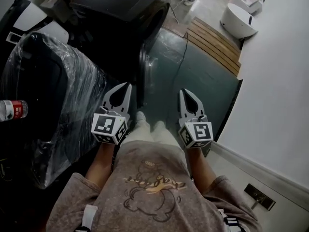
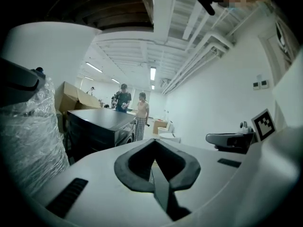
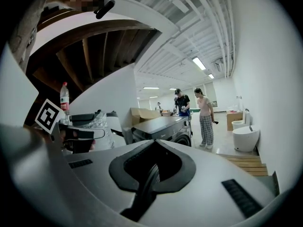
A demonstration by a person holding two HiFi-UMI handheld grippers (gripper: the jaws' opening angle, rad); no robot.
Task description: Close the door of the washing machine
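Looks steeply down past a printed sweatshirt (image 1: 154, 187) onto two hand-held grippers, side by side at waist level. Finds the left gripper (image 1: 128, 87) clenched on nothing, tips pressed together, and its own view confirms this. Finds the right gripper (image 1: 184, 94) likewise pinched tight and empty.

Places the dark washing machine (image 1: 123, 1) ahead of the left gripper's tips, well apart, with its door (image 1: 155, 25) on the face turned toward the right gripper's side (latched or ajar, cannot tell).

Shows a red-labelled bottle (image 1: 13, 109) left of the left gripper, on a plastic-wrapped bulk (image 1: 53, 86); misses the bottle in the left gripper view.

Reveals, in the gripper views alone, two people (image 3: 182, 103) full-length beyond the machine, under strip lights (image 3: 199, 63).

Catches wooden slats (image 1: 215, 42) and a white toilet (image 1: 237, 21) ahead of the right gripper.
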